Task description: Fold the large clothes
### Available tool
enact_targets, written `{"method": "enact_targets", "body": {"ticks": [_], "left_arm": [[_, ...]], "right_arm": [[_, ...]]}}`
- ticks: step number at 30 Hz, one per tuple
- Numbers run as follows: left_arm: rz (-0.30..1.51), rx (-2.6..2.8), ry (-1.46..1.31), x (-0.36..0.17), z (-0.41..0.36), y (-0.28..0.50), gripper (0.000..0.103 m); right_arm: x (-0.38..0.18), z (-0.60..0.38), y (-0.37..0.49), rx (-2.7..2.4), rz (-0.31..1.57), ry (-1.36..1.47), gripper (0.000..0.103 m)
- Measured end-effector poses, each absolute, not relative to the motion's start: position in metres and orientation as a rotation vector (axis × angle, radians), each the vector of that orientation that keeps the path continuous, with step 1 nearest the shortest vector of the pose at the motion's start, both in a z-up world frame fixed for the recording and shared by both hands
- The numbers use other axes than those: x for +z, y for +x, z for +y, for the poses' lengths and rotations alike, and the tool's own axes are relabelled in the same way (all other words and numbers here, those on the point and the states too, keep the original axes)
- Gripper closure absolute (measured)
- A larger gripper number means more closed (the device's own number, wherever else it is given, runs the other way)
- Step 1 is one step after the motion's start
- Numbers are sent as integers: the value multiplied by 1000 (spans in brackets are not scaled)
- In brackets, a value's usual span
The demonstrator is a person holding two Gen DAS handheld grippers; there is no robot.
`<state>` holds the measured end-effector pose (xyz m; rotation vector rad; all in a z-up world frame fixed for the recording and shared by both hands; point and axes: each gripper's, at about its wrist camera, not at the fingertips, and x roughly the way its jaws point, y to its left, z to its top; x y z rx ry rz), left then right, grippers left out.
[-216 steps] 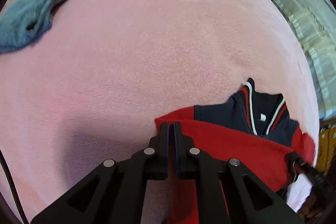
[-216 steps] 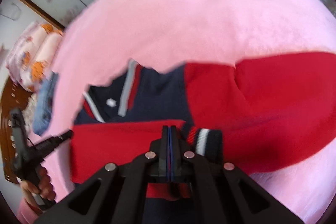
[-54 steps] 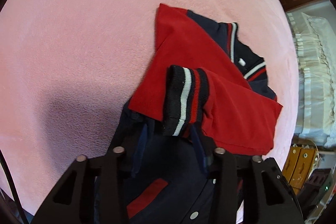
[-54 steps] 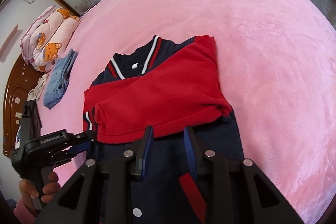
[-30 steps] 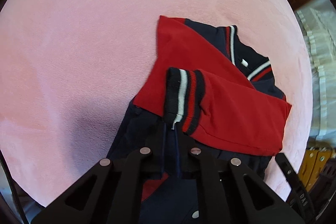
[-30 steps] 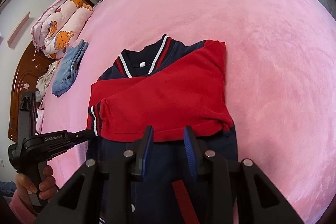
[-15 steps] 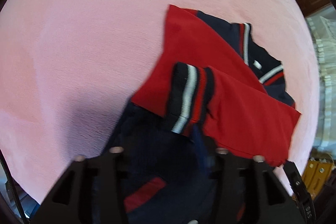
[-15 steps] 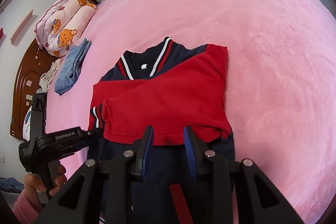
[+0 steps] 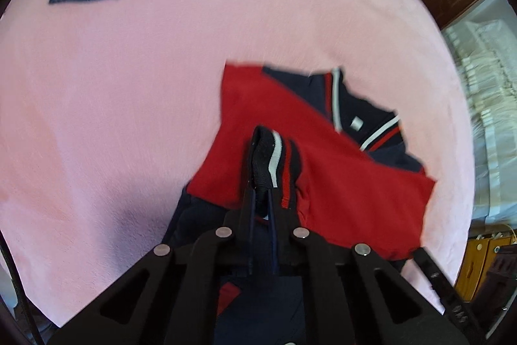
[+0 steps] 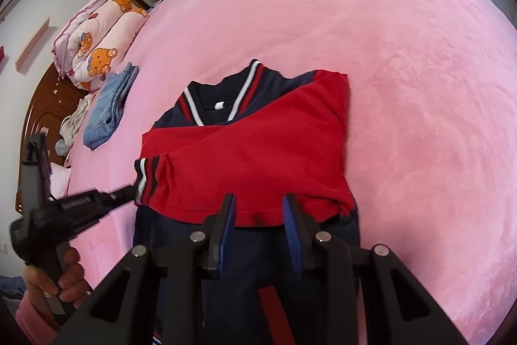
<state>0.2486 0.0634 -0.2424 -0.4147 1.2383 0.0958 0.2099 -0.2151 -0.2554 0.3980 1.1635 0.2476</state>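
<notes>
Your left gripper and right gripper are matte black frames with 4 silver screws each and blue finger pads; your bare hand shows a pink sleeve.

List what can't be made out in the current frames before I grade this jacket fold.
- Jacket hem and lower front: both views, covered by the gripper bodies and cut off by the bottom edge.
- Second sleeve's cuff: not visible in either view; only one striped cuff shows, pinched in the left gripper.
- Collar label: too small to read.
</notes>
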Motion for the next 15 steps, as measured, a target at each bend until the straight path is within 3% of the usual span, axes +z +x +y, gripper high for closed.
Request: {"method": "enact_targets", "body": {"ticks": [5, 11, 12, 15], "left_arm": [[1169, 152, -329, -225, 72, 259, 99], [1279, 132, -361, -254, 81, 269, 99], [1287, 102, -361, -255, 78, 268, 99], [1293, 35, -349, -254, 63, 264, 98]], "right_arm": [[-252, -201, 215, 299, 1145, 375, 74], [-252, -176, 226, 365, 1130, 346, 74], [-254, -173, 228, 370, 1134, 336, 75], [-268, -160, 233, 382, 1195, 299, 94]]}}
